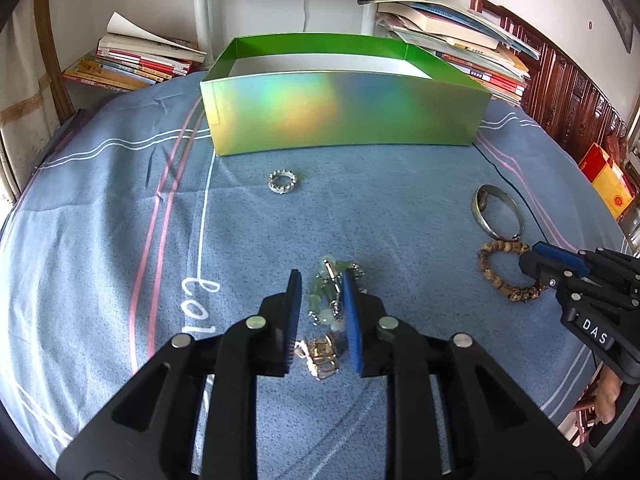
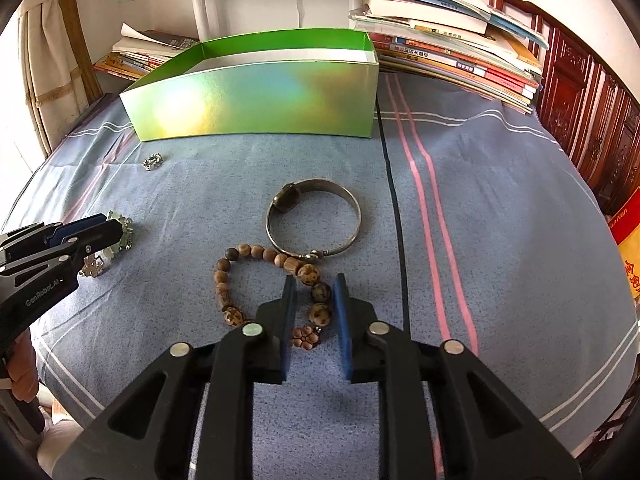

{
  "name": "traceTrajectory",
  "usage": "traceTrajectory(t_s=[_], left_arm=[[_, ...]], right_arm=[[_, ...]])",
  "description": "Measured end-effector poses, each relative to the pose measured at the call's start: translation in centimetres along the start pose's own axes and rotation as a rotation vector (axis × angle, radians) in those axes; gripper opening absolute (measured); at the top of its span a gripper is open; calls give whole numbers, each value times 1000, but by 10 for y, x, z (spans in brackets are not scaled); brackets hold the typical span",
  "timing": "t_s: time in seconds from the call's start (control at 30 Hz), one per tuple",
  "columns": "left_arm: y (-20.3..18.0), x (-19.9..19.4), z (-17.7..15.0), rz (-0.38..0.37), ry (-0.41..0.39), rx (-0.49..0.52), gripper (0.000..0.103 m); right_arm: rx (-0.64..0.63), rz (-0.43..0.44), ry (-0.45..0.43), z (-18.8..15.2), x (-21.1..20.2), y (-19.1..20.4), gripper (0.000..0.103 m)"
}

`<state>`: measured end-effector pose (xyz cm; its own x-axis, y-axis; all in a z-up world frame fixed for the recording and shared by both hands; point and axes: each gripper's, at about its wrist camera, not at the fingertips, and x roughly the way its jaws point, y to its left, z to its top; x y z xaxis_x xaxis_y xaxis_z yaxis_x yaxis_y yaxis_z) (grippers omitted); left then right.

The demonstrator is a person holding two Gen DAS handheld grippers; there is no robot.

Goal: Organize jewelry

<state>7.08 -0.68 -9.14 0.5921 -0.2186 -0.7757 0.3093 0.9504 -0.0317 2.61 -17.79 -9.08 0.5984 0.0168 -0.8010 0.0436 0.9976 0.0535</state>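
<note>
My left gripper (image 1: 322,280) is open around a green bead bracelet (image 1: 326,292) with a gold clasp piece (image 1: 322,356) lying on the blue cloth. My right gripper (image 2: 314,284) is open around the near side of a brown wooden bead bracelet (image 2: 240,276). A silver bangle (image 2: 314,216) lies just beyond it, touching the beads. A small crystal ring (image 1: 283,181) lies in front of the open green holographic box (image 1: 344,112). The right gripper also shows in the left wrist view (image 1: 532,258), the left gripper in the right wrist view (image 2: 108,228).
Stacks of books (image 1: 136,60) stand behind the box at left and at right (image 2: 452,52). A white stand post (image 1: 202,16) rises behind. A dark wooden headboard (image 2: 580,100) lines the right. A thin black cord (image 2: 396,216) crosses the cloth.
</note>
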Motion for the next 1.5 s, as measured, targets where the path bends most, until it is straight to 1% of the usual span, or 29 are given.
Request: traceTrajectory(t_s=[0.13,0.23,0.53,0.6,0.63,0.67,0.8,0.87,1.07,1.2,1.5], left_arm=[[1,0,0,-3,0,-2,21],[0,0,0,-2,1,-4,21],[-10,4,2,-35,11,14,21],[-12,6,1,-36,17,16,20],[-14,7,1,-33,15,20,19],[-15,6,1,-37,15,23,19],[-17,4,0,-41,9,24,16],[-15,2,1,-39,4,16,8],[-9,-6,3,-38,-11,-1,8],[-7,-16,7,-37,-38,-3,8],[-2,-41,21,-25,-101,-2,8]], right_arm=[[2,1,-2,0,0,1,22],[4,4,-4,1,0,0,28],[-6,-13,-17,0,0,-1,28],[-11,-3,-19,0,0,0,24],[-12,4,-19,-1,0,0,15],[-14,7,-19,-1,0,1,11],[-13,16,-17,-1,-1,2,11],[-14,19,-22,-1,-4,3,11],[-11,28,-66,3,-21,4,11],[-14,35,-104,11,-35,6,11],[-36,88,-237,40,-81,11,11]])
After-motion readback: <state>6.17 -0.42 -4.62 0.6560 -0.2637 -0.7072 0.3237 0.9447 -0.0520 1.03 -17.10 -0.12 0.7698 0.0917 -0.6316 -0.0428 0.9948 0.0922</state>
